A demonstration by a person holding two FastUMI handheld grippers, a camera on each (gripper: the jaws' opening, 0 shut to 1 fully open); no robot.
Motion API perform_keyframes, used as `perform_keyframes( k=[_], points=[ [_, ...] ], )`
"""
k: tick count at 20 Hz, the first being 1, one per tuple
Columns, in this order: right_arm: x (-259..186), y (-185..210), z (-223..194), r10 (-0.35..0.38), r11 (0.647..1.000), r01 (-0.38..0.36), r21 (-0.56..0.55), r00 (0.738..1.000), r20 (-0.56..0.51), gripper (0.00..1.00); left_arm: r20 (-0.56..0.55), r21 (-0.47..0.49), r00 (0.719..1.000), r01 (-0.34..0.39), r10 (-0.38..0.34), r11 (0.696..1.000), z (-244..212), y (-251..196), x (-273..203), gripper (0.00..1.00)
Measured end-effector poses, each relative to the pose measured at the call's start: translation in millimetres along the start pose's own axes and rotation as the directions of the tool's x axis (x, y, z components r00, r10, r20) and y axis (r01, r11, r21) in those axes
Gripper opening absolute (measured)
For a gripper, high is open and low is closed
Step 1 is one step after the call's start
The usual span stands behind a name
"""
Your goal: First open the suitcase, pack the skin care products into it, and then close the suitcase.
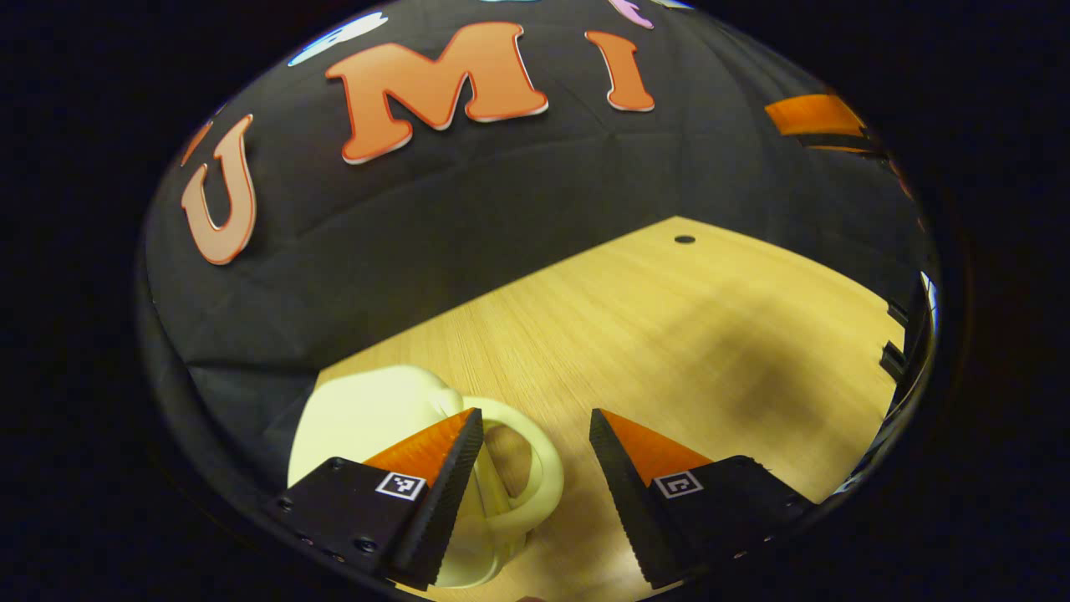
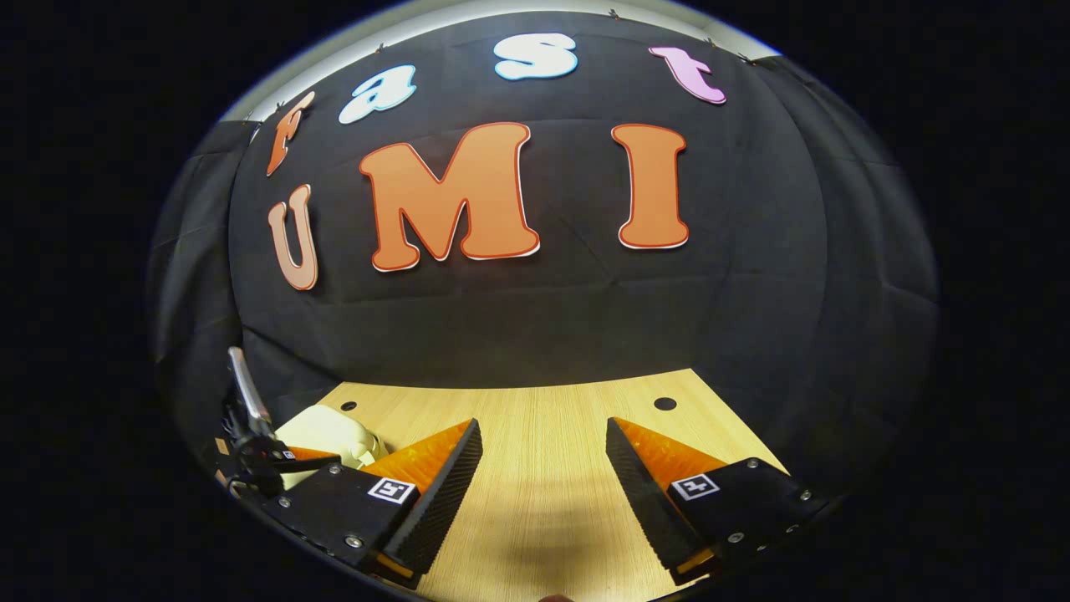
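A small pale-yellow suitcase (image 1: 368,410) lies shut on the wooden table (image 1: 669,334), low on the left of the left gripper view. Its looped handle (image 1: 547,468) curves out toward the right. My left gripper (image 1: 536,414) is open just above it; the left finger covers part of the case and the handle sits beside that finger's inner edge. In the right gripper view my right gripper (image 2: 542,422) is open over bare table (image 2: 543,485), holding nothing. The suitcase (image 2: 326,431) shows at far left there, with the left gripper (image 2: 251,456) at it.
The black cloth wall runs close behind the table's back edge. Small round holes (image 1: 685,239) (image 2: 664,404) mark the tabletop near its far corners. Dark fittings stand at the table's right edge (image 1: 894,359).
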State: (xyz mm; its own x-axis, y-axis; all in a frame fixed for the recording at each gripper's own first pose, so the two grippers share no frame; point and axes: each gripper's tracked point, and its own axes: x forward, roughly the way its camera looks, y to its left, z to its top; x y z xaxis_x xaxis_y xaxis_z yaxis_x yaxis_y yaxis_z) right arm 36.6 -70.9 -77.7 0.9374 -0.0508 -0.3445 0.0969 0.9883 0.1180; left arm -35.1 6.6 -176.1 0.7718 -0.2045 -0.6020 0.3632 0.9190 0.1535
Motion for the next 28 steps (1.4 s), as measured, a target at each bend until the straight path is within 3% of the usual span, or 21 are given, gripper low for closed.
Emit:
perform_keyframes(
  k=[4, 8, 14, 20, 28],
  points=[
    [-9, 3, 19, -0.012, 1.0, 0.013, -0.007, 0.996, 0.087, 0.95, 0.171, -0.118, 0.984, -0.032, 0.052, 0.992, 69, 4, -25, 1.0],
    [-21, 10, 35, 0.003, 1.0, 0.002, -0.029, 0.986, 0.166, 0.95, 0.321, -0.233, 0.941, -0.036, 0.112, 0.972, 139, 4, -56, 0.99],
    [-43, 15, 63, 0.036, 0.998, -0.021, -0.057, 0.96, 0.278, 0.95, 0.496, -0.276, 0.856, -0.006, 0.148, 0.961, 216, -21, -87, 0.99],
    [-48, 8, 64, 0.061, 0.996, -0.037, -0.086, 0.955, 0.29, 0.95, 0.516, -0.263, 0.843, -0.016, 0.154, 0.965, 222, -52, -95, 0.99],
    [-57, -8, 72, 0.045, 0.994, -0.01, -0.105, 0.941, 0.335, 0.95, 0.527, -0.302, 0.824, -0.048, 0.209, 0.952, 211, -43, -111, 0.99]
  ],
)
